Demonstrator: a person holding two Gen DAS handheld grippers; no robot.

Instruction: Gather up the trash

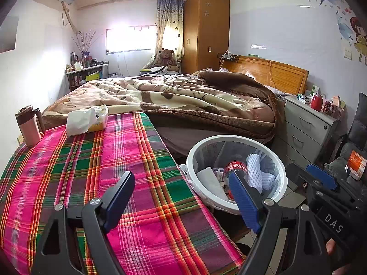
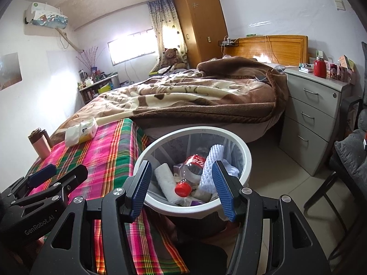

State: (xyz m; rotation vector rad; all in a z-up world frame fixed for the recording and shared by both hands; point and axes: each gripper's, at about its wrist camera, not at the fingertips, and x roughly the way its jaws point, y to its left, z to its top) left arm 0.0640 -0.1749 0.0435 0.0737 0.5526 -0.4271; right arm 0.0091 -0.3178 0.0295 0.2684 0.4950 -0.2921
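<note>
"GenRobot.AI" is printed on the left gripper (image 2: 42, 176); "DAS" is read on the right gripper (image 1: 321, 178).

A lived-in home bedroom is being shown: a bed (image 2: 206, 96) is being covered by a rumpled brown blanket (image 2: 183, 91), and is being flanked by a wooden wardrobe (image 2: 199, 20), a grey drawer unit (image 2: 314, 114) and a teddy bear (image 2: 170, 57) by the curtained window (image 2: 130, 45).
</note>
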